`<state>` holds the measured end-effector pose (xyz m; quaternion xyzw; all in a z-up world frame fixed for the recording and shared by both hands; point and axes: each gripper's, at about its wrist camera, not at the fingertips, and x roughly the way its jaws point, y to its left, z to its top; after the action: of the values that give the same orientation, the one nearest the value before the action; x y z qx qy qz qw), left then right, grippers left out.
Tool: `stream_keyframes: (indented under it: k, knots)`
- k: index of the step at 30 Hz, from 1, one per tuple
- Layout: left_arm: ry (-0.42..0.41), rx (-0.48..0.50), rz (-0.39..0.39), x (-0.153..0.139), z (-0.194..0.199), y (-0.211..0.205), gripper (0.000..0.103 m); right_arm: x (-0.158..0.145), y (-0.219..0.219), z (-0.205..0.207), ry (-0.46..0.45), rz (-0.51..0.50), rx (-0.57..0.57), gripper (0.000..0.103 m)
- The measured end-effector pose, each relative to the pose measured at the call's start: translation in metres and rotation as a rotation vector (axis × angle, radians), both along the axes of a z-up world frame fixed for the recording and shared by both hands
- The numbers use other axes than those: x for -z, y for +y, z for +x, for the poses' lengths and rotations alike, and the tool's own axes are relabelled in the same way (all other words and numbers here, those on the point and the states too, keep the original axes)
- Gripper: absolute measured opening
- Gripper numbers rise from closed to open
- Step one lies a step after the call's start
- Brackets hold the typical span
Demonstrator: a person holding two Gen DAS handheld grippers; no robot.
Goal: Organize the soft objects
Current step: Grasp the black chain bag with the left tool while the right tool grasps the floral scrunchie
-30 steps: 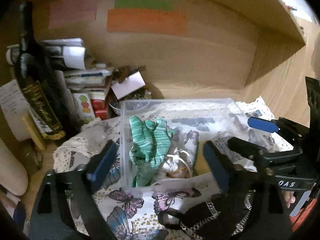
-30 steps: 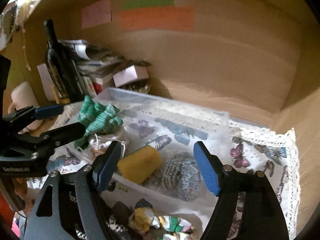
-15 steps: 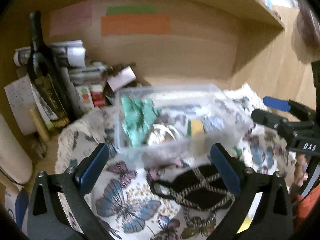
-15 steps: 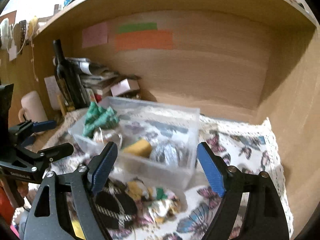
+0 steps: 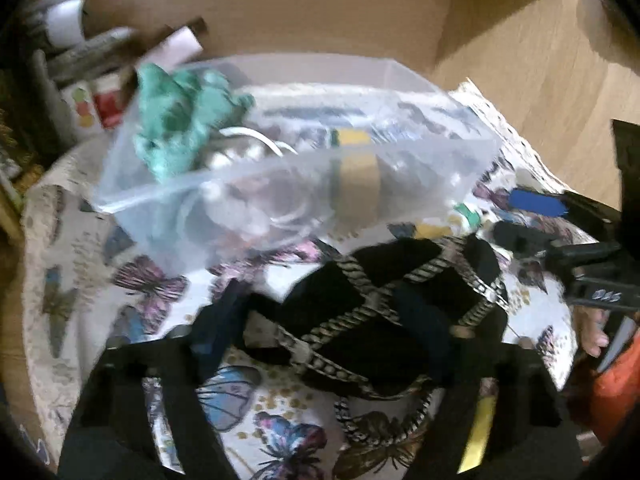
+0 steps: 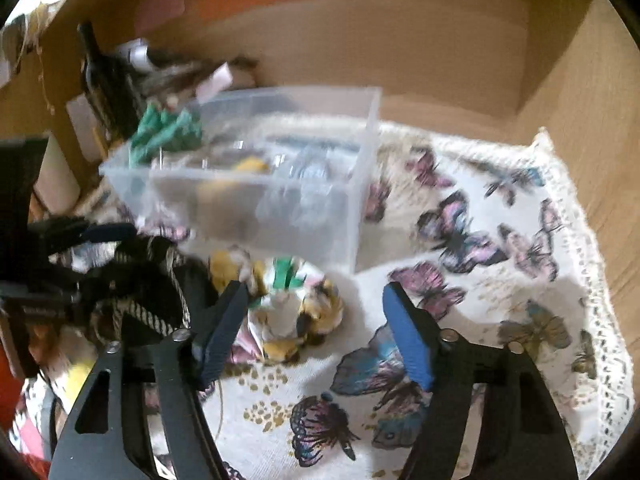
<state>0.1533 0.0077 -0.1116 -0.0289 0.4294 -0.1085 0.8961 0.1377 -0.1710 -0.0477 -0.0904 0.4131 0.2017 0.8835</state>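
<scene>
Black cloth (image 5: 360,320) with braided trim lies low centre in the left view, between the left gripper (image 5: 320,340) fingers, spread apart. Clear bin (image 6: 256,184) with green rag (image 6: 168,132) sits upper left. Right gripper (image 6: 316,336), jaws apart, hovers over crumpled patterned cloth (image 6: 292,312).

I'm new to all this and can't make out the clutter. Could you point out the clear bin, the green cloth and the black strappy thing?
Bin (image 6: 256,196): right wrist view, on its near clear wall.
Green cloth (image 5: 176,128): left wrist view, middle of the bunched fabric.
Black strappy thing (image 5: 380,320): left wrist view, on the black fabric among its braided straps.
</scene>
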Motion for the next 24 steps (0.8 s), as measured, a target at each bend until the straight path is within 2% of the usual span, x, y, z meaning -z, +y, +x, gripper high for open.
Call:
stream_keyframes:
  k: [1, 5, 7, 9, 17, 24]
  knots:
    - [0.0, 0.018, -0.008, 0.0, -0.001, -0.001, 0.051, 0.004, 0.003, 0.002, 0.017, -0.013, -0.011, 0.057]
    - [-0.01, 0.027, 0.006, -0.002, -0.004, -0.003, 0.028, 0.015, 0.011, 0.008, 0.076, -0.02, -0.058, 0.021]
    - [-0.014, 0.021, 0.002, -0.003, -0.005, 0.0, 0.023, 0.012, 0.01, 0.005, 0.064, -0.01, -0.062, 0.014]
    - [-0.023, 0.012, -0.004, -0.004, -0.008, 0.004, 0.017, 0.007, 0.007, 0.002, 0.044, 0.002, -0.055, 0.013]
    - [-0.107, -0.029, 0.023, -0.023, -0.024, 0.017, 0.013, -0.027, -0.008, -0.017, -0.094, 0.037, -0.014, 0.011]
    - [-0.214, -0.081, 0.012, -0.06, -0.037, 0.03, 0.008, -0.065, -0.02, -0.024, -0.192, 0.096, 0.009, 0.011]
